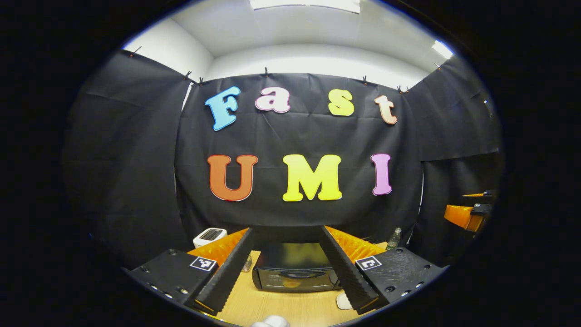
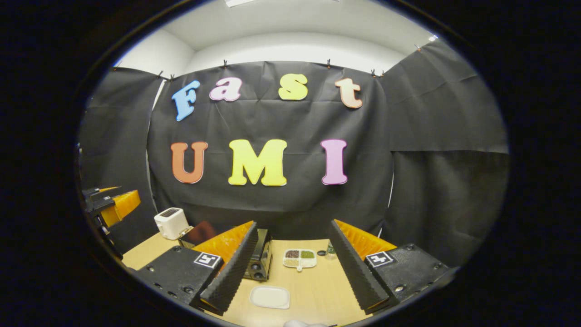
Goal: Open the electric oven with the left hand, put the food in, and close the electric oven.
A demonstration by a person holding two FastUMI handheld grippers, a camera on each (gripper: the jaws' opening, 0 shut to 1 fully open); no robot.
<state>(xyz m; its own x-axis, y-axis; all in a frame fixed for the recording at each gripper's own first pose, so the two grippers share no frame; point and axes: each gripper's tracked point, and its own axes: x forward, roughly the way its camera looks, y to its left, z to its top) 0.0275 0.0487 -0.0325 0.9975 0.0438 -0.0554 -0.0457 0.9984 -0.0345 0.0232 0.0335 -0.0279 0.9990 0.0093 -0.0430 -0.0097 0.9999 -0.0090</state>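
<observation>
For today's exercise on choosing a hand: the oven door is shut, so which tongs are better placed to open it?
Left. The left tongs hang open, squarely facing the shut oven door. The right tongs, also open, face the white plate, with the oven off to their left.

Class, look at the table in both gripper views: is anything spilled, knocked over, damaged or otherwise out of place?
Nothing stands out. The electric oven sits square with its door shut, the toaster stands upright, and the divided dish and white tray lie flat on the table, with no visible spill.
</observation>
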